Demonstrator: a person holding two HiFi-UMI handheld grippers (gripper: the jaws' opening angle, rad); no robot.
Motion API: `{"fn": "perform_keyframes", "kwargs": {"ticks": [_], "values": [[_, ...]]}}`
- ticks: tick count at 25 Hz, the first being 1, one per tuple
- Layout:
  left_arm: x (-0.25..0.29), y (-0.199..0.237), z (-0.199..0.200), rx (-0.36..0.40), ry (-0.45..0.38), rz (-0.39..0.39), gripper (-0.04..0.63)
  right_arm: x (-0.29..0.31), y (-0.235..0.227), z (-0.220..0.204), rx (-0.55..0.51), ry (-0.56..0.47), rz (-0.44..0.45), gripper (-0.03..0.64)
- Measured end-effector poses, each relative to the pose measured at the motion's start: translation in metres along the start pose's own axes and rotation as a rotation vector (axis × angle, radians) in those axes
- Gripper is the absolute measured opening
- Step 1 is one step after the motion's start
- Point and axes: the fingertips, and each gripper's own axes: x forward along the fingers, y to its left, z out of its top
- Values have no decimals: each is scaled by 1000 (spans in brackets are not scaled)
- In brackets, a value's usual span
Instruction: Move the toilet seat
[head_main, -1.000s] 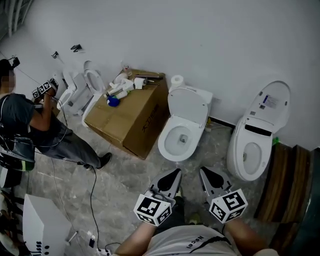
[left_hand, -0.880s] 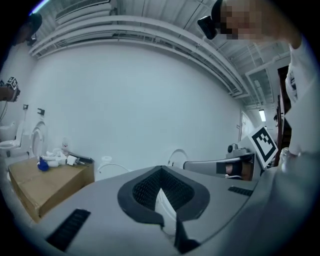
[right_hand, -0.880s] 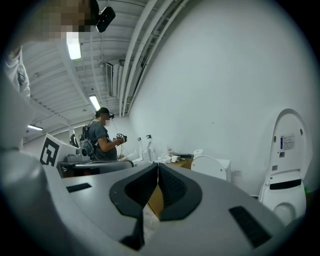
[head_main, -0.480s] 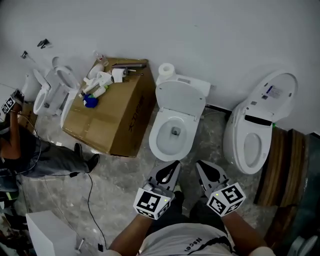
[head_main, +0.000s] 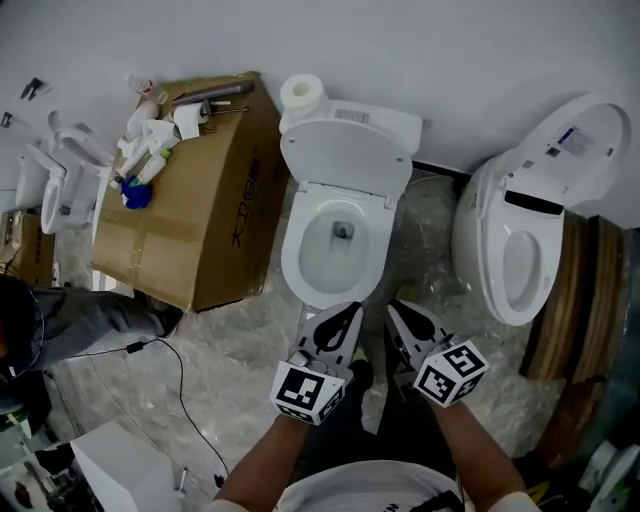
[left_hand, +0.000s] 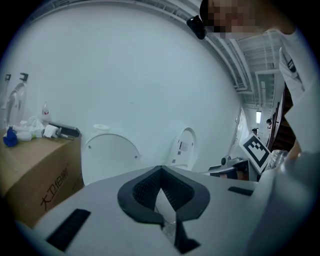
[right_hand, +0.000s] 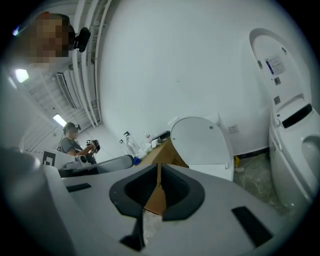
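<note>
A pale wall (head_main: 420, 50) runs across the far side, and a mottled stone floor (head_main: 230, 340) lies below me. A big cardboard box (head_main: 200, 230) stands on that floor left of centre, close beside the middle toilet (head_main: 296, 268). That toilet is straight ahead of me, with its bowl open. Its toilet seat (head_main: 345, 155) stands raised, leaning back toward the tank by the wall. I cannot tell whether the ring is up together with the cover.

A second toilet (head_main: 490, 270) stands to the right, well apart from the middle one, its lid also raised. A third toilet (head_main: 60, 190) sits at the far left, beyond the box. Another person's legs (head_main: 80, 320) show at the left edge, with a dark cable (head_main: 182, 375) trailing over the floor near them.

My left claw (head_main: 345, 318) and right claw (head_main: 400, 315) hang side by side just in front of the bowl's front rim, touching nothing. Each one's own view shows its jaws pressed together with nothing pinched between them. The left marker cube (head_main: 308, 392) and right marker cube (head_main: 450, 372) sit just ahead of my wrists.

A toilet paper roll (head_main: 300, 92) stands beside the tank. Small bottles and a blue object (head_main: 135, 193) clutter the box top.
</note>
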Motion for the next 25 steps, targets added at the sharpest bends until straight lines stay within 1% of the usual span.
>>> {"fn": "perform_keyframes", "kwargs": {"ticks": [5,8,11,15,18,20,25], "values": [[49,33,-57,-45,57,38,9,41,-86,-47,69,46,-44,18],[74,54,-95,-64,91,61,8,66,-140,-86,139,83,-77,20],[97,68,-129,-78,112,66,9,85,-185,-128,199,119,-109,21],[122,81,-173,-88,137,65,8,107,-225,-172,238,163,-127,29],[134,87,-198,-95,154,65,9,120,-250,-204,268,201,-141,64],[140,91,-211,-98,163,66,8,129,-265,-224,294,223,-154,80],[149,101,-235,-101,184,71,8,149,-297,-269,390,267,-183,87]]}}
